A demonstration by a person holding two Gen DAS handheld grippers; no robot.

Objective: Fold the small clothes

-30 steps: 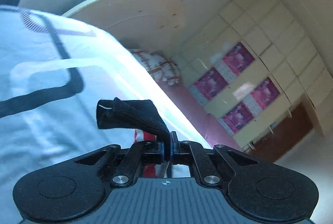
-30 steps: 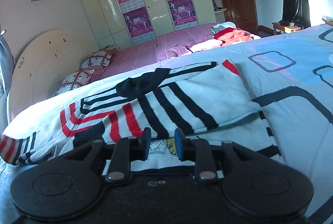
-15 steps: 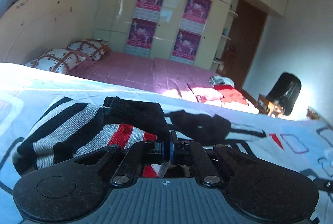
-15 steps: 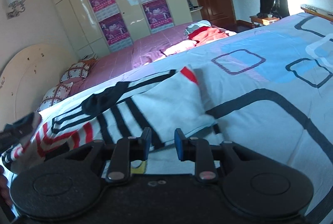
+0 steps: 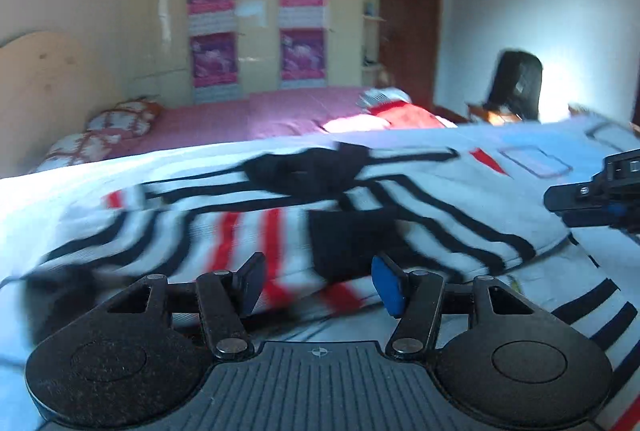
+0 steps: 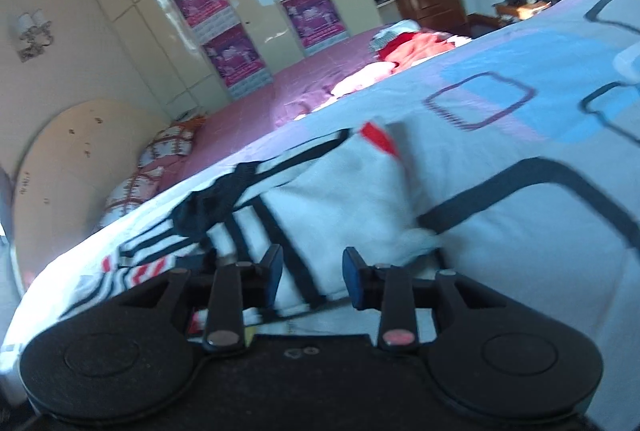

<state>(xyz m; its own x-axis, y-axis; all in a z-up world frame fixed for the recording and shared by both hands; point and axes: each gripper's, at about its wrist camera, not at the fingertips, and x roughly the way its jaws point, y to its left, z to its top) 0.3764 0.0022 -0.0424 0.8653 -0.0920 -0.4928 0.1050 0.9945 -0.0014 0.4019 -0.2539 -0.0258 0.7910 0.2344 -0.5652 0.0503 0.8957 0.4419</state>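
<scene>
A small white sweater with black and red stripes [image 5: 280, 223] lies on the bed, its left sleeve folded across the body. It also shows in the right wrist view [image 6: 340, 199], with its black collar [image 6: 208, 207] at the far side. My left gripper [image 5: 318, 285] is open and empty, just above the sweater's near edge. My right gripper [image 6: 312, 273] is open and empty over the sweater's right part; it shows at the right edge of the left wrist view [image 5: 600, 195].
The sweater rests on a light blue bedspread [image 6: 520, 135] with dark rectangle outlines. Beyond it is a pink bed [image 5: 256, 115] with patterned pillows [image 5: 120, 119] and red clothes [image 5: 408, 115]. A black chair [image 5: 516, 83] stands at the far right.
My left gripper has opened and let go of the black cuff; the sleeve now lies across the sweater. My right gripper has opened wider and shifted over the sweater's right side.
</scene>
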